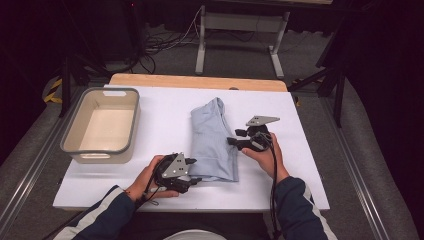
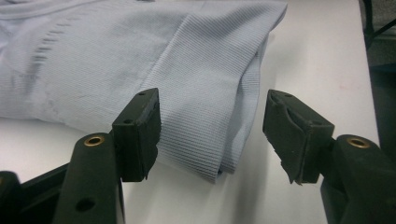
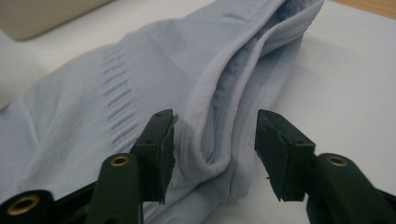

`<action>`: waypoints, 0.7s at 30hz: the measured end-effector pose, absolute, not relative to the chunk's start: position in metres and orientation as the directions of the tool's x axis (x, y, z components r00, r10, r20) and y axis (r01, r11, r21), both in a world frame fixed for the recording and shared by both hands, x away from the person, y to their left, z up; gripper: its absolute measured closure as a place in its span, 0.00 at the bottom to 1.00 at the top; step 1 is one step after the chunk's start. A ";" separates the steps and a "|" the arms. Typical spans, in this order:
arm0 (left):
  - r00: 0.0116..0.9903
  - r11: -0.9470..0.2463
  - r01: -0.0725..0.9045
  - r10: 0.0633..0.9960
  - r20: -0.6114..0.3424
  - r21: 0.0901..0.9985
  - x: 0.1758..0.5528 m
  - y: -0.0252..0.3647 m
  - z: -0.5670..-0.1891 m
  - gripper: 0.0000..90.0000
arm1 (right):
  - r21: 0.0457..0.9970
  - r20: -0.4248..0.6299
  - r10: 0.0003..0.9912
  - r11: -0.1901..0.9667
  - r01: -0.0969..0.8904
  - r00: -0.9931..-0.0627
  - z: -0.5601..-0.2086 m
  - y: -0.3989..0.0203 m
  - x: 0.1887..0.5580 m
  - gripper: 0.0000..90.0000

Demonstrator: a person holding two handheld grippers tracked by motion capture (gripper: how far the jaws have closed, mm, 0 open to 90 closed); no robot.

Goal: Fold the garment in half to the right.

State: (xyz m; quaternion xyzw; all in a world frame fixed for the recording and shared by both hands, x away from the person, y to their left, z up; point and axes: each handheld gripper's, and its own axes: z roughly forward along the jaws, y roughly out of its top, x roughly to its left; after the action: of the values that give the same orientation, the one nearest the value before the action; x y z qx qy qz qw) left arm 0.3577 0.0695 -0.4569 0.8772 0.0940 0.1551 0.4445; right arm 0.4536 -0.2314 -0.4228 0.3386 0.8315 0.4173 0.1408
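A light blue folded garment (image 1: 214, 140) lies lengthwise in the middle of the white table (image 1: 165, 107). My left gripper (image 1: 194, 171) is at its near left corner, with the jaws pointing right. In the left gripper view the gripper (image 2: 212, 105) stands open, and the ribbed hem corner of the garment (image 2: 116, 60) lies between the jaws without being pinched. My right gripper (image 1: 235, 137) is at the garment's right edge, pointing left. In the right gripper view the gripper (image 3: 215, 123) is open around a folded ridge of the garment (image 3: 93, 107), its pads apart from the cloth.
A beige bin with a grey rim (image 1: 102, 125) stands at the left of the table, and its corner (image 3: 42, 14) appears in the right gripper view. A wooden strip (image 1: 200, 81) runs along the far edge. Stand legs and cables (image 1: 240, 30) sit on the floor beyond.
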 end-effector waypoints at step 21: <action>0.945 -0.621 0.055 0.284 0.159 0.782 0.369 0.069 -0.469 0.99 | 0.783 -0.081 0.646 0.513 0.353 -0.759 -0.420 -0.230 0.429 0.89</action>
State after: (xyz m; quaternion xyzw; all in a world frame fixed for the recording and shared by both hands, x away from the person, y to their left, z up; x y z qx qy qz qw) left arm 0.3690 0.0690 -0.4690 0.8901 0.0953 0.1351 0.4247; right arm 0.4287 -0.2302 -0.4202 0.2941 0.8498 0.3965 0.1848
